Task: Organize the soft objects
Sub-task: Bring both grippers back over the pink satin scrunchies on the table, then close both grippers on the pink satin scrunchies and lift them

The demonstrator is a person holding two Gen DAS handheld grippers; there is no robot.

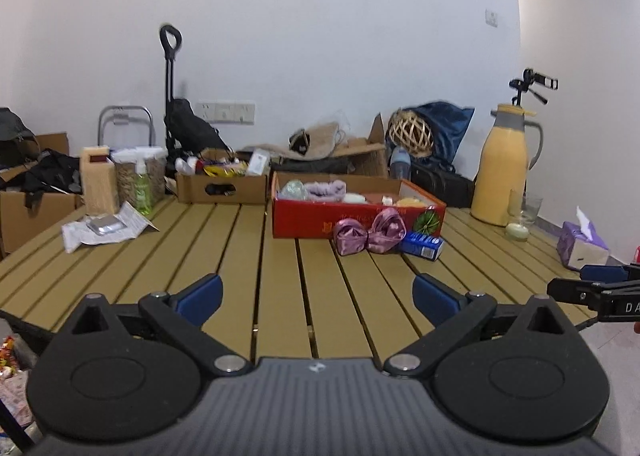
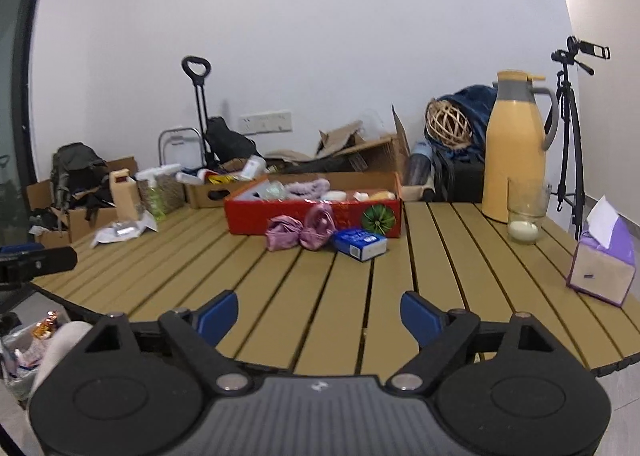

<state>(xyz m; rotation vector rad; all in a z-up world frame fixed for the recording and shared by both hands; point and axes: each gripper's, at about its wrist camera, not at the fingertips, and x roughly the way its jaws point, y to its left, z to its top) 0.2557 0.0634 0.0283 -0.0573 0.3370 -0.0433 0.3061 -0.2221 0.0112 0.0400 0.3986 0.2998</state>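
Observation:
A shiny pink satin piece (image 1: 370, 234) (image 2: 302, 230), bunched like a bow, lies on the slatted table (image 1: 248, 252) in front of a red box (image 1: 340, 217) (image 2: 296, 215). Inside the box sit a lilac fuzzy item (image 1: 326, 189) (image 2: 308, 187) and other small soft things. A small blue carton (image 1: 423, 246) (image 2: 360, 243) rests beside the satin piece. My left gripper (image 1: 318, 298) is open over the table's near edge, well short of the box, nothing between its blue pads. My right gripper (image 2: 319, 318) is open too, empty, at the near edge.
A yellow thermos jug (image 1: 504, 171) (image 2: 516, 151) and a glass (image 2: 526, 211) stand at the right, a purple tissue box (image 2: 604, 266) nearer the edge. Paper with a foil pack (image 1: 106, 225), a wooden block and jars sit at the left. Cardboard boxes line the back.

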